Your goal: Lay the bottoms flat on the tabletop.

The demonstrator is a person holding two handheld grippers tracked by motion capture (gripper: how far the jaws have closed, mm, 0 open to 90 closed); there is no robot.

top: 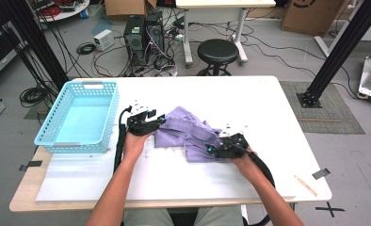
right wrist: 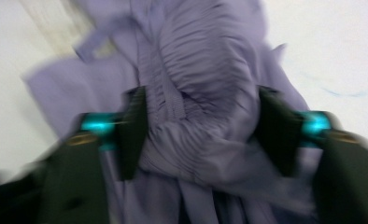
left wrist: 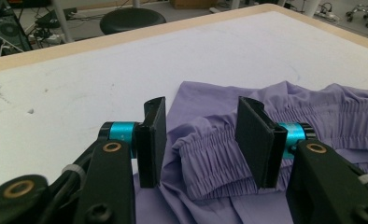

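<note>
Grey floor strewn with black cables, two computer towers [top: 145,37], a round black stool [top: 217,52] and cardboard boxes lie beyond my white bench [top: 268,113], whose near edge shows bare wood. No writing is legible anywhere. On the bench, a crumpled purple garment [top: 186,134] with a gathered elastic band sits near the middle, a blue plastic basket [top: 77,117] to its left. My left hand-held gripper [left wrist: 201,140] stands about half open over a fold of the elastic band [left wrist: 210,144], the pads not pressing it. My right hand-held gripper [right wrist: 198,135] straddles a bunched mound of the garment, also about half open; that view is blurred, so contact is hard to judge. Folds hide the garment's shape.
</note>
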